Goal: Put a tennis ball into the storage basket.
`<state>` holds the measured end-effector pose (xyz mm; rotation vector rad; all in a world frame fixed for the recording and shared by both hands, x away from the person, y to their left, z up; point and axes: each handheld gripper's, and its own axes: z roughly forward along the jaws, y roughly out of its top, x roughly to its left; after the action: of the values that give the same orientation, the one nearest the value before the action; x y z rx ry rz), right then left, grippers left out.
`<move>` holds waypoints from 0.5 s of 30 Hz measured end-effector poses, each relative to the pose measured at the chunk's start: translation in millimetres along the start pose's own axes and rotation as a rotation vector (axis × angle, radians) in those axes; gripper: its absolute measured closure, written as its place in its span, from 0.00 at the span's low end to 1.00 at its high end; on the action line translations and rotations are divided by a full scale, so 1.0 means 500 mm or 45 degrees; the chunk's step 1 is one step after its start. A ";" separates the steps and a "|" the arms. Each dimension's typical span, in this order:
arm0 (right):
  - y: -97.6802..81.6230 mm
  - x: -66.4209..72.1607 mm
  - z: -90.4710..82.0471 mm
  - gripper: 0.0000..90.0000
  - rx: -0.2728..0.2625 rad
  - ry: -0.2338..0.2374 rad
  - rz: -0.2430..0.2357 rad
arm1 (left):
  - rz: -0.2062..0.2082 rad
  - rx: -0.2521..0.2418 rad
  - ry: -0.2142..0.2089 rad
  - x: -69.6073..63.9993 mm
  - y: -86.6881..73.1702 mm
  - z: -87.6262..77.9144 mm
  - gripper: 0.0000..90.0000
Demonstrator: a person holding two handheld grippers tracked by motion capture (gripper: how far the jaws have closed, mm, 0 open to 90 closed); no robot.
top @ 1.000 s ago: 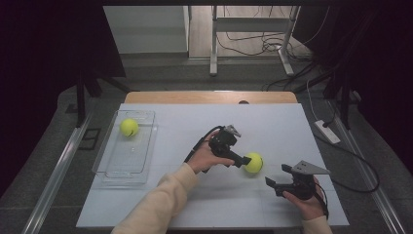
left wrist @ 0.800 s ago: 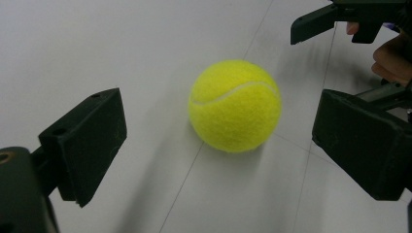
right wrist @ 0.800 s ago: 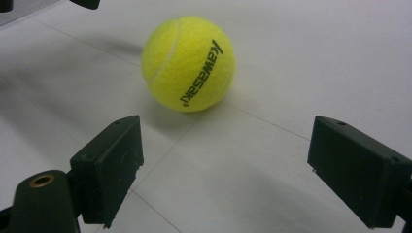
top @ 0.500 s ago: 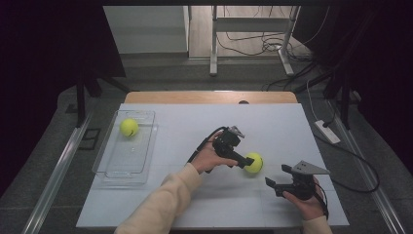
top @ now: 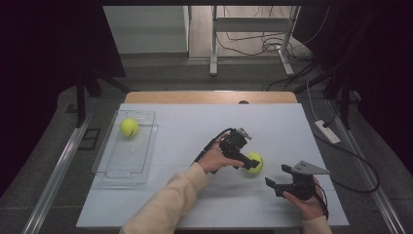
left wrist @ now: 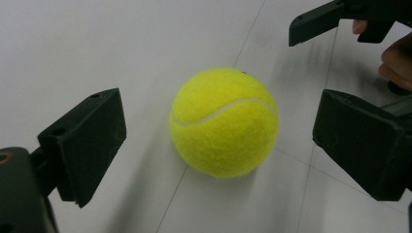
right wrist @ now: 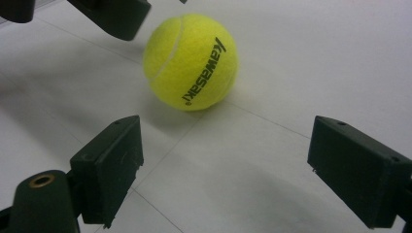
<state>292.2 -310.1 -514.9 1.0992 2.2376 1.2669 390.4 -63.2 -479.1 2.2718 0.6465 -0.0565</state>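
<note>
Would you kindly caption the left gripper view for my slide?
Open left gripper straddling a yellow tennis ball on the white table.

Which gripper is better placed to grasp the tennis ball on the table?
Left. The left gripper has its open jaws on either side of the tennis ball; the right gripper, also open, sits farther back from it.

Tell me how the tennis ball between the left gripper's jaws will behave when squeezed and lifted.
The tennis ball is round and lies free on the table, so a nudge probably rolls it. Its fuzzy felt should grip the left gripper well.
</note>
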 end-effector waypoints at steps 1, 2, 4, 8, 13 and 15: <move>0.000 0.000 0.000 0.14 -0.002 0.002 0.000 | -0.003 0.001 -0.003 0.001 0.001 0.004 0.07; 0.000 0.000 0.001 0.14 0.000 0.001 -0.002 | -0.001 0.012 -0.004 0.002 0.002 0.006 0.07; 0.000 0.001 0.001 0.14 -0.001 0.004 -0.001 | -0.009 0.012 -0.010 0.001 0.004 0.013 0.07; -0.001 0.001 0.001 0.14 0.000 0.006 0.001 | -0.005 0.030 -0.013 0.002 0.006 0.022 0.07; -0.001 0.001 0.001 0.14 0.004 0.007 -0.003 | -0.010 0.059 -0.021 0.001 0.009 0.039 0.06; -0.001 0.001 0.001 0.14 0.005 0.007 -0.004 | -0.010 0.063 -0.023 0.001 0.009 0.042 0.06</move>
<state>292.0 -309.2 -515.5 1.0942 2.2458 1.2666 396.0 -80.1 -491.2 2.3137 0.6509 -0.0972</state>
